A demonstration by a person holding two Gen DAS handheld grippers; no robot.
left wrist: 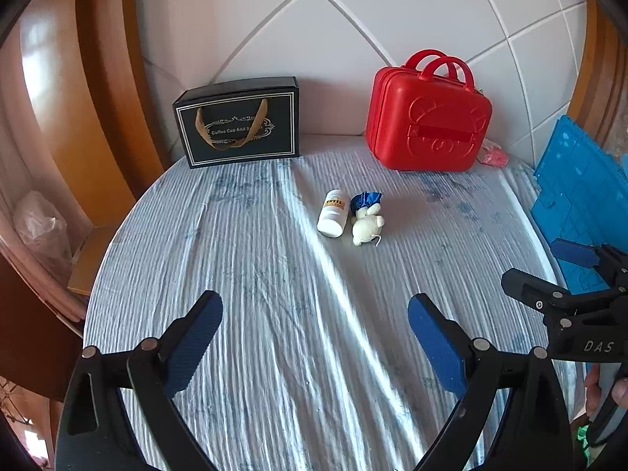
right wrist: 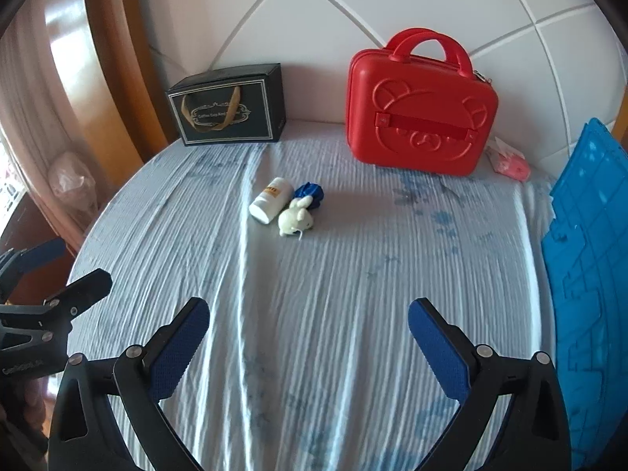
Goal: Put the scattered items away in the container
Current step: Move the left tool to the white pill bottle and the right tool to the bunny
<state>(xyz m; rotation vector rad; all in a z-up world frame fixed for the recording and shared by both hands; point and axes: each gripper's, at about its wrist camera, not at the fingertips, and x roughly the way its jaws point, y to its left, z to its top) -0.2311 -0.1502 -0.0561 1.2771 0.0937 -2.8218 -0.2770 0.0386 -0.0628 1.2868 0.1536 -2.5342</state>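
Note:
A white bottle (left wrist: 333, 212) (right wrist: 271, 199) lies on its side mid-bed. Touching its right side are a small cream plush rabbit (left wrist: 367, 224) (right wrist: 296, 218) and a crumpled blue item (left wrist: 365, 199) (right wrist: 311, 193). A closed red suitcase (left wrist: 428, 117) (right wrist: 420, 110) with a bear relief stands upright at the back right. My left gripper (left wrist: 314, 314) is open and empty, well short of the items. My right gripper (right wrist: 308, 314) is open and empty too; it also shows in the left wrist view (left wrist: 549, 267). The left gripper shows at the left edge of the right wrist view (right wrist: 59, 267).
A black gift box (left wrist: 237, 123) (right wrist: 229, 106) with a gold ribbon stands at the back left. A pink packet (left wrist: 492, 155) (right wrist: 510, 165) lies right of the suitcase. A blue plastic panel (left wrist: 581, 196) (right wrist: 585, 274) borders the bed's right side. The striped sheet (left wrist: 274, 274) covers the bed.

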